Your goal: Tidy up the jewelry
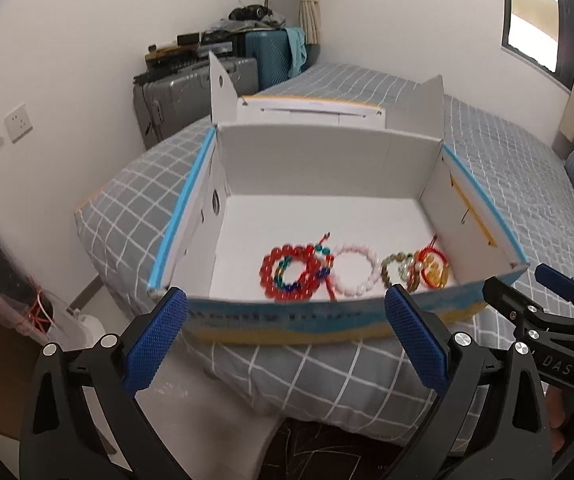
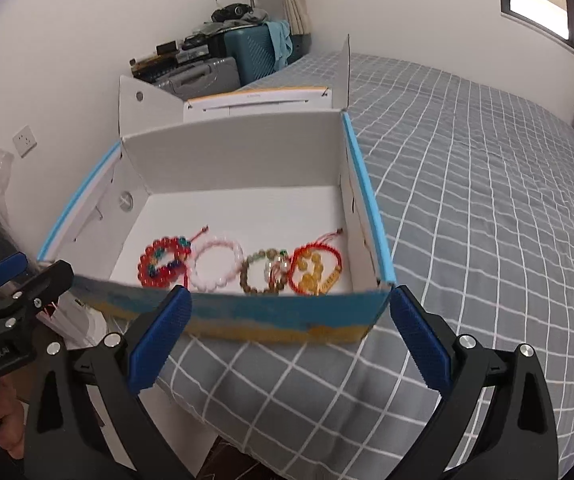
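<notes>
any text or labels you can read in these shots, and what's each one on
"DAS": on the right gripper, seen from the left wrist; the start is cut off.
"GenRobot.AI": on the left gripper, seen from the right wrist; small, so the reading is unsure.
Print on the box front: too blurred to read.

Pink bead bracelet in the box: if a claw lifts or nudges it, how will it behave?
The pink bead bracelet looks like round beads on a cord, so it will probably sag out of its ring shape when lifted by one side. Smooth beads may slip between claw pads. Pushed, it would likely slide on the box's white floor and bump the red bead bracelet, which appears to touch it.
</notes>
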Motion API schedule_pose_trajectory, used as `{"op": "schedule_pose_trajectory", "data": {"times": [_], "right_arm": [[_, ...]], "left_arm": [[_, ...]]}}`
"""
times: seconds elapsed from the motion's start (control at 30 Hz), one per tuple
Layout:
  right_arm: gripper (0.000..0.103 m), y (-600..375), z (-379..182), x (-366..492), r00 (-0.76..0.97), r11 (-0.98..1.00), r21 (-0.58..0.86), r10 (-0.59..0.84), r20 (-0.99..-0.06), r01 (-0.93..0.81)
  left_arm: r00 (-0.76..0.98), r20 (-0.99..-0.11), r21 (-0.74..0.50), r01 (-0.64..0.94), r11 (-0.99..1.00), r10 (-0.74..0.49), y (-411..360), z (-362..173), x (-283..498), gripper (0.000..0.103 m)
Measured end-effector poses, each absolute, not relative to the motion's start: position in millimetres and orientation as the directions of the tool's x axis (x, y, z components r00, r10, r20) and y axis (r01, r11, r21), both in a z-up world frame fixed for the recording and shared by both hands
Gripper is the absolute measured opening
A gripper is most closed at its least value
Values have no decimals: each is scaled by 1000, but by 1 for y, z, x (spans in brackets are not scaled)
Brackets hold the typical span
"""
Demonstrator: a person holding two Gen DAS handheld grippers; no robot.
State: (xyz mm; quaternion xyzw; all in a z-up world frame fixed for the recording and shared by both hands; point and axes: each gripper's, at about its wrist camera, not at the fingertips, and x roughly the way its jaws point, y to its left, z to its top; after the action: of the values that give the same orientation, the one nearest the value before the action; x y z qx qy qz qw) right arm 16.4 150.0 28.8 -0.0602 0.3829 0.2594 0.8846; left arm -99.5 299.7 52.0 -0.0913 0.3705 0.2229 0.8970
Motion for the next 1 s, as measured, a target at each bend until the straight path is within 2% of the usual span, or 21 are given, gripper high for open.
{"op": "schedule_pose_trajectory", "data": {"times": [1.0], "right_arm": [[95,149,27,5,582,865,60,385,-716,-499]], "left_arm": [[600,-721,28,-474,880,346,299,45,-111,97]]}}
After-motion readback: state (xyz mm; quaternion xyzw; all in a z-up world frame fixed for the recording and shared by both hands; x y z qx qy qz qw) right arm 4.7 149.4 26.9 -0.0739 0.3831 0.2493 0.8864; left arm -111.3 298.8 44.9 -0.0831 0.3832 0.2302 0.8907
